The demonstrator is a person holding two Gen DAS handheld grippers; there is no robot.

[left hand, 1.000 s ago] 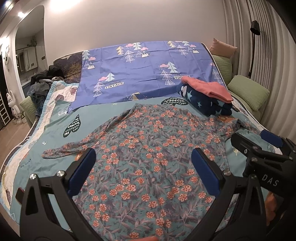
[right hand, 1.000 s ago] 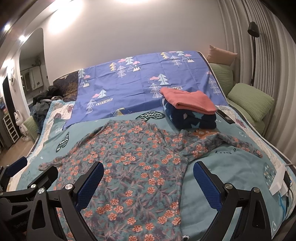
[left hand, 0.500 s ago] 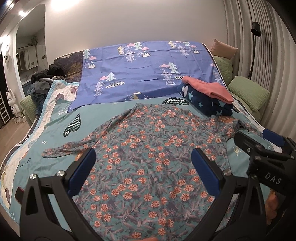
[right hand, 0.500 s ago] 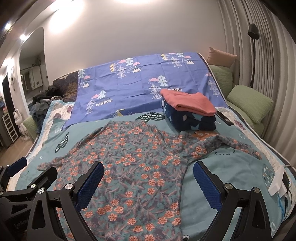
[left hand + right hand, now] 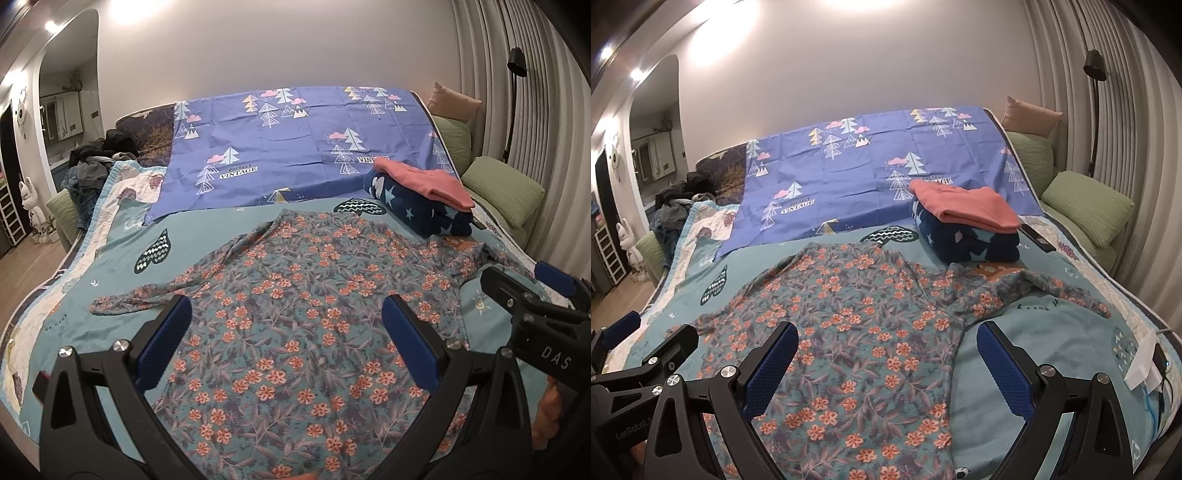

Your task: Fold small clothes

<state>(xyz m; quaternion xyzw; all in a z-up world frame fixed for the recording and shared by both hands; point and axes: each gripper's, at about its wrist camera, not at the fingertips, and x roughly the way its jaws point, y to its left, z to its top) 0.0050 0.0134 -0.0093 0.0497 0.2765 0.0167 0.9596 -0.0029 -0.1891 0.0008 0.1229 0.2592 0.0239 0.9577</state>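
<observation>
Both grippers are hovering over the bed [image 5: 110,258] with their jaws spread wide, not holding anything. The floral shirt [image 5: 295,314] is lying flat, spreading out right between and beyond the left gripper [image 5: 286,338] jaws. From the right gripper [image 5: 886,363], the shirt's side edge is running between the jaws, with one sleeve [image 5: 1045,291] trailing off past the right jaw. Further out beyond the jaws, a stack of folded clothes [image 5: 967,229] is sitting, pink on top of navy with stars. A purple sheet [image 5: 295,147] with trees is lying behind all that.
</observation>
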